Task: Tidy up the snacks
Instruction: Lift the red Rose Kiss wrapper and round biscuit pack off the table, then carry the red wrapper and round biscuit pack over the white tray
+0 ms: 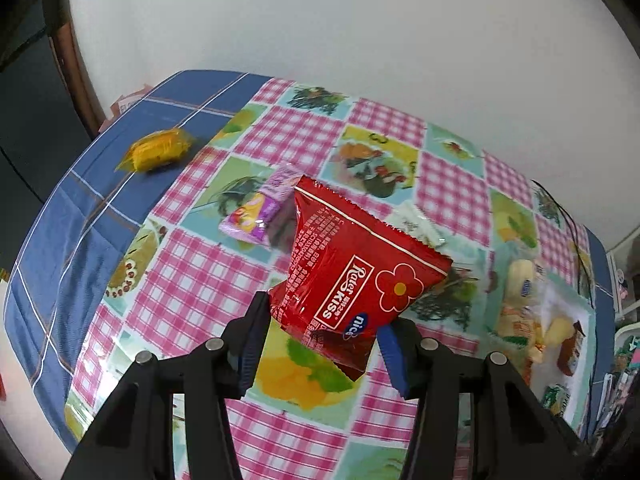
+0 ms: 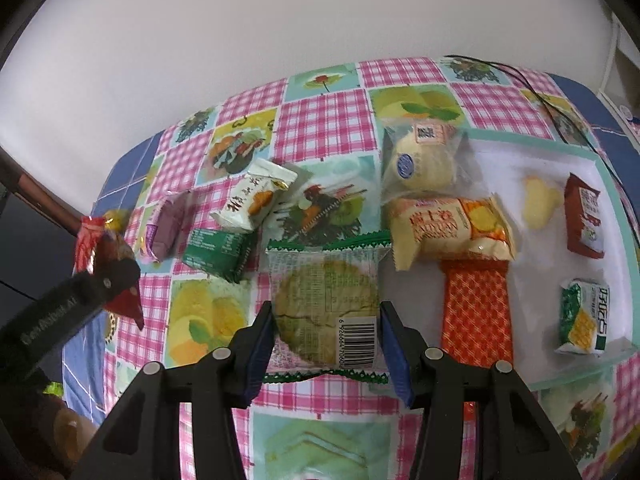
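Observation:
My left gripper [image 1: 324, 320] is shut on a red "Rater Kiss" snack packet [image 1: 352, 280] and holds it above the table; the packet also shows in the right wrist view [image 2: 116, 276]. My right gripper [image 2: 326, 322] is closed around a clear green-edged cookie packet [image 2: 326, 304], which sits between its pads. A purple snack packet [image 1: 256, 216] lies behind the red one, and a yellow wrapped snack [image 1: 158, 150] lies on the blue cloth at far left. A white tray [image 2: 520, 152] at right holds several snacks.
A patchwork pink-checked tablecloth [image 1: 188, 276] covers the table against a white wall. A white packet [image 2: 256, 196], a green packet [image 2: 218, 254] and a purple packet [image 2: 168, 228] lie left of centre. An orange packet [image 2: 478, 312] lies at the tray's edge. A black cable [image 2: 560, 116] runs at far right.

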`<state>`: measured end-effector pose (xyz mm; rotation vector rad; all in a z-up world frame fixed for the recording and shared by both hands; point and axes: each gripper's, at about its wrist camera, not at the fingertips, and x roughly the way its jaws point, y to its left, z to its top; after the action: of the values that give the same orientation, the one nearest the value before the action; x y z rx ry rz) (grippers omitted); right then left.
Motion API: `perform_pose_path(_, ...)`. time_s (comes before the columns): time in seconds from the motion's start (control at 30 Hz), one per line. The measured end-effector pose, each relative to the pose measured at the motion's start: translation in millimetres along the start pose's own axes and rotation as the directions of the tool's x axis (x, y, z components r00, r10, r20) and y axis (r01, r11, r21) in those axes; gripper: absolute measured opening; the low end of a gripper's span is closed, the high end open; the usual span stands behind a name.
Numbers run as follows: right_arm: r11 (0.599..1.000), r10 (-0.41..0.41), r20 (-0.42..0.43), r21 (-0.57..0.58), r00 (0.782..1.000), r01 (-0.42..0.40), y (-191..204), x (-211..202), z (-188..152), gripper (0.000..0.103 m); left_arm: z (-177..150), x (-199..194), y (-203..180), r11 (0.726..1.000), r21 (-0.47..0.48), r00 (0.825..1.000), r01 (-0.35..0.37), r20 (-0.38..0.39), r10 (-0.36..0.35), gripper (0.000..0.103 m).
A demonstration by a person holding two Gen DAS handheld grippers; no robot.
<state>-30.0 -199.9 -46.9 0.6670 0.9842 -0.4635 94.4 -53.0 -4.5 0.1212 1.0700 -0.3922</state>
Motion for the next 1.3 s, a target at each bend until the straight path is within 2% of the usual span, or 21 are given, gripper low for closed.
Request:
perform_pose_path(0.5, 0.998, 0.031, 0.024, 0.049, 0.999, -0.032, -36.5, -16.2, 6.3, 0.053, -12.1, -13.3, -53.6, 0.998, 0.057, 1.0, 0.018, 0.021, -0.019, 0.053)
perform_pose_path(0.73, 0.993, -0.01, 0.041, 0.115, 0.999, 0.005, -74.5, -24.5, 8.6, 0.053, -22.0, -10.8, -84.8, 0.992, 0.117, 0.999, 0.04, 0.004, -0.041, 0.053)
perform_pose_path(0.93, 0.98, -0.048, 0.043, 0.196, 0.998, 0.039, -113.6, -30.8, 9.4, 0.053, -34.4, -8.7, -117.1, 0.981, 0.181, 0.997, 0.075, -0.02, -0.073, 0.053)
perform_pose_path(1.3, 0.945, -0.103, 0.046, 0.316, 0.994, 0.083, -177.4, -45.5, 7.7, 0.053, -63.2, -4.9, -175.8, 0.942, 0.304, 0.989, 0.144, -0.079, -0.126, 0.054)
